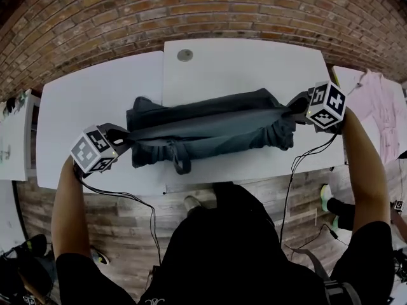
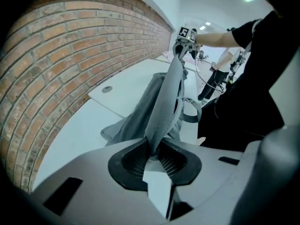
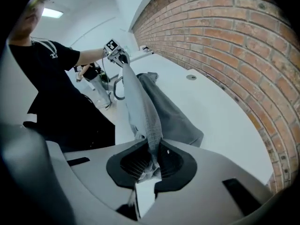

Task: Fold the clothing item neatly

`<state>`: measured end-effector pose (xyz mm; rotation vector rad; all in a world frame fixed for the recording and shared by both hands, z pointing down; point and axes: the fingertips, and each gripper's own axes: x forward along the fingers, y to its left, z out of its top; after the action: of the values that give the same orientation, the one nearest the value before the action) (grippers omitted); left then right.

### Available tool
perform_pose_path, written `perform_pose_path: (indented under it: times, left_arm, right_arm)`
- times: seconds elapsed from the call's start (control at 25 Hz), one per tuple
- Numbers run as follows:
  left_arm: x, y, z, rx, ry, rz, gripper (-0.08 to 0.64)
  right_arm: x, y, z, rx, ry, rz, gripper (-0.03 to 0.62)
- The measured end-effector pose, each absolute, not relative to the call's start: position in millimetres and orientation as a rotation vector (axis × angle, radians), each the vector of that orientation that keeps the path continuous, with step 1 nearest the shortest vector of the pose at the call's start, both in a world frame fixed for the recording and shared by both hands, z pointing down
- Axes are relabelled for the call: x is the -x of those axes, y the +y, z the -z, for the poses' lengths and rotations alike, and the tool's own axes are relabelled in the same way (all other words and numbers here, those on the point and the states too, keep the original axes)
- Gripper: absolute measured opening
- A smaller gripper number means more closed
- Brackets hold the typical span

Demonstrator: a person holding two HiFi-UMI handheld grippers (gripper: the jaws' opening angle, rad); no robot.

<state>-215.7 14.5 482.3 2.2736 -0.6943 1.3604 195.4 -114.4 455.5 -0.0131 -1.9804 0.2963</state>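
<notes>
A dark grey garment (image 1: 210, 129) is stretched lengthwise above the white table (image 1: 241, 68); its lower folds sag onto the tabletop. My left gripper (image 1: 121, 138) is shut on the garment's left end, and the cloth (image 2: 164, 102) runs taut from its jaws toward the other gripper. My right gripper (image 1: 299, 110) is shut on the right end, where the fabric (image 3: 143, 109) is bunched between the pads. A loose strap loop (image 1: 181, 164) hangs from the front edge of the garment. Each gripper view shows the other gripper at the far end of the stretched cloth.
A brick wall (image 1: 191, 11) runs behind the table. A round cable port (image 1: 185, 55) sits in the tabletop near the back. A pink shirt (image 1: 375, 100) lies on a surface at the right. Cables (image 1: 299, 164) dangle from both grippers over the wood floor.
</notes>
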Motion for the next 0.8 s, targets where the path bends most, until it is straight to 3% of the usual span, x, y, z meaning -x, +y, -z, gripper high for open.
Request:
perform_pose_path:
  times: [0.4, 0.68, 0.8]
  left_arm:
    - [243, -73, -553, -2.062, -0.755, -1.466, 0.055]
    - [245, -83, -600, -1.986, -0.763, -1.381, 0.055]
    - [250, -86, -608, -2.000, -0.854, -1.349, 0.076]
  right_arm:
    - [-178, -204, -539, -0.048, -1.898, -0.298, 0.034]
    - [-175, -215, -585, -0.092, -1.875, -0.425, 0.037]
    - [-180, -219, -590, -0.165, -1.918, -0.420, 0.066]
